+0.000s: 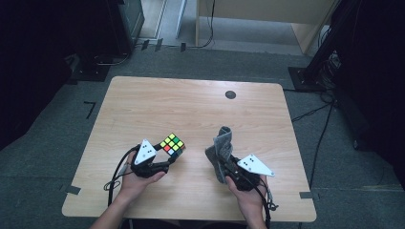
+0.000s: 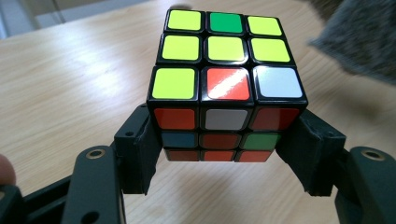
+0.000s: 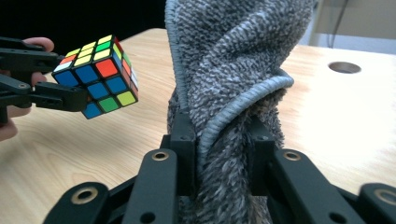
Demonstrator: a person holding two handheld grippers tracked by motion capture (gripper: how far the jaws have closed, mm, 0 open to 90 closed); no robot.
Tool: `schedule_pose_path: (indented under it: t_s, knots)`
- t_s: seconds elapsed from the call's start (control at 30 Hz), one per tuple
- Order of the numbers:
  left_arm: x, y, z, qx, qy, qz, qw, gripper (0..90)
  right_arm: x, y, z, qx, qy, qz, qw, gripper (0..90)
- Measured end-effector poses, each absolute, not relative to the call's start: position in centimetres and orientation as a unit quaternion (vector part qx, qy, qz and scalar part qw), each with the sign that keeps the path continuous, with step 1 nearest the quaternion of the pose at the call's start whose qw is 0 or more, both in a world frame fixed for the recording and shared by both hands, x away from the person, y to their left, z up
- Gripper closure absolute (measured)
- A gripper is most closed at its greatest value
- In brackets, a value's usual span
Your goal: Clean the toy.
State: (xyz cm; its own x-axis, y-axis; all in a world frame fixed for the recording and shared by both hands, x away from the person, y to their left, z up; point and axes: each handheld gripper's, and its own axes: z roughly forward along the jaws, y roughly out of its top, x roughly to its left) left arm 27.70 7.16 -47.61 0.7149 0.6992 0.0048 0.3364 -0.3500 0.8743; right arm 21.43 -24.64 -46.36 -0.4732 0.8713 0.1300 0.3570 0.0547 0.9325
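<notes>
L claw (image 2: 226,158) clamped Rubik's cube (image 2: 226,84), held just above wooden worktop (image 1: 191,105). R claw (image 3: 219,140) pinched bunched grey cloth (image 3: 233,70) upright, near cube, not touching.

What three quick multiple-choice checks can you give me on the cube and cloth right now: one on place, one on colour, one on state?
1. Where is the cube?
A. Lying flat on the table
B. Between the left gripper's jaws, off the table
C. Under the cloth

2. What colour is the cloth?
A. Grey
B. Red
C. Yellow

3. How does the right gripper stand?
A. Open, nothing between its jaws
B. Shut on the cube
C. Shut on the cloth

Answers:
1. B, since the left gripper view shows both jaws pressed on the cube's sides with tabletop below it.
2. A, since the right gripper view shows grey terry fabric.
3. C, since the right gripper view shows both jaws pinching the bunched cloth.
</notes>
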Motion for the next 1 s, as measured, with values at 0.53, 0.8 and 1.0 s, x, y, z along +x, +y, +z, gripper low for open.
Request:
schedule_pose_path:
  t_s: [0.53, 0.8, 1.0]
  knots:
    - [30.1, 5.7, -50.2, 0.801, 0.409, 0.211, 0.382, 34.0, 20.4, -26.1, -47.2, 0.485, 0.672, 0.495, 0.258, 70.0]
    - [30.0, 5.6, -51.0, 0.804, 0.41, 0.219, 0.37, 33.9, 20.6, -25.9, -47.3, 0.483, 0.676, 0.492, 0.259, 70.0]
    - [30.0, 5.7, -51.3, 0.812, 0.406, 0.209, 0.364, 32.2, 20.9, -25.6, -47.5, 0.48, 0.681, 0.49, 0.256, 70.0]
